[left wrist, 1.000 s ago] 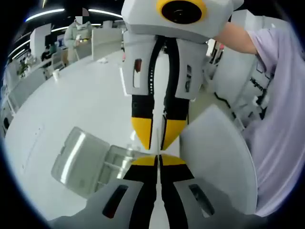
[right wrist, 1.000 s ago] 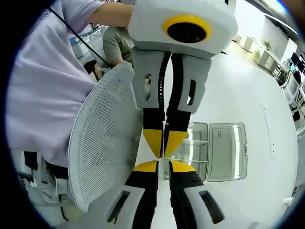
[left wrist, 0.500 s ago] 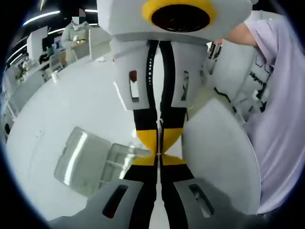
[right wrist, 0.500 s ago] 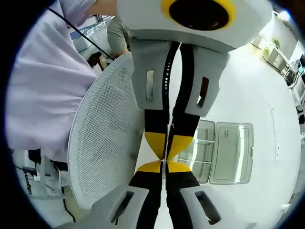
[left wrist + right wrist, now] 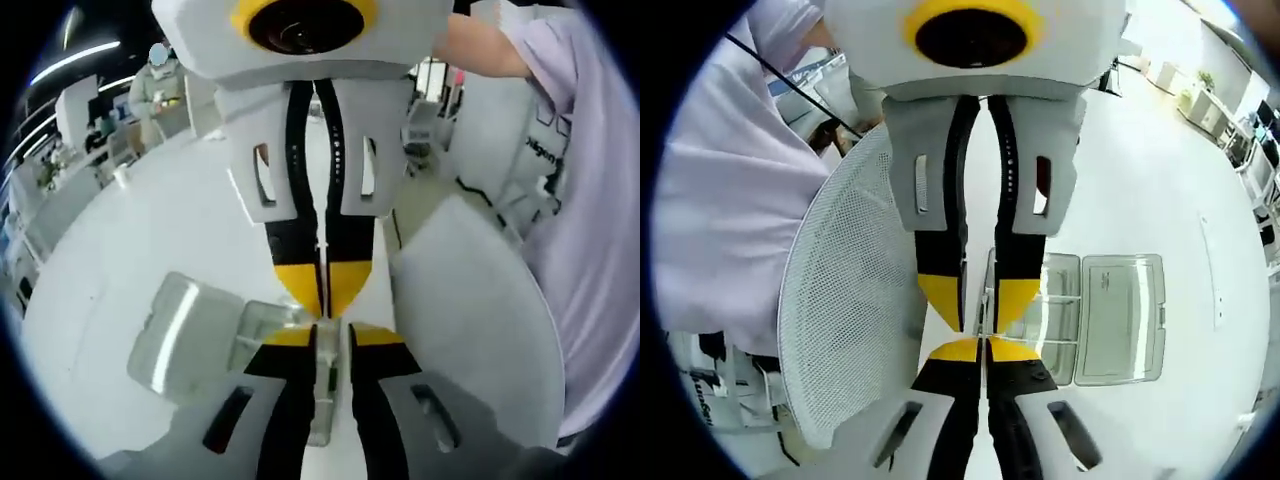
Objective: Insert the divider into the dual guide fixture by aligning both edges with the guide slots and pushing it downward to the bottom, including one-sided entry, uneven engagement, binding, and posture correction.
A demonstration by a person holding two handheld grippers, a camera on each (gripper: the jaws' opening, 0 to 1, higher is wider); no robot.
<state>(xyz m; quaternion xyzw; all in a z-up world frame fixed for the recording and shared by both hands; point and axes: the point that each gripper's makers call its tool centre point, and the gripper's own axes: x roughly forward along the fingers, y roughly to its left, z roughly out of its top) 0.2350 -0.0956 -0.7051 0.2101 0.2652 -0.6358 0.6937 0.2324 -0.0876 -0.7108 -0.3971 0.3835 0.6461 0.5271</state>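
A thin clear divider (image 5: pixel 987 300) hangs upright between the two grippers, which face each other tip to tip. My right gripper (image 5: pixel 982 348) is shut on its edge; in the left gripper view the right gripper (image 5: pixel 322 295) comes down from the top with jaws pressed together. My left gripper (image 5: pixel 327 335) has its jaws a little apart, with the clear divider (image 5: pixel 322 385) lying in the gap. The left gripper (image 5: pixel 980 300) shows the same gap from the other side. Below sits the clear guide fixture (image 5: pixel 1055 320), a plastic box with its lid (image 5: pixel 1122 315) folded open; the fixture (image 5: pixel 258 335) lies left of the jaws.
The white table (image 5: pixel 150 230) stretches far beyond the box. A white mesh chair back (image 5: pixel 850 300) stands close beside the grippers, also the chair back (image 5: pixel 470 320). The person's lilac sleeve (image 5: pixel 720 180) is next to it. Another person (image 5: pixel 160 85) stands at a far desk.
My left gripper's jaws, pressed together before, have parted slightly around the divider. The right gripper stays shut. Both views shifted a little with the hands.
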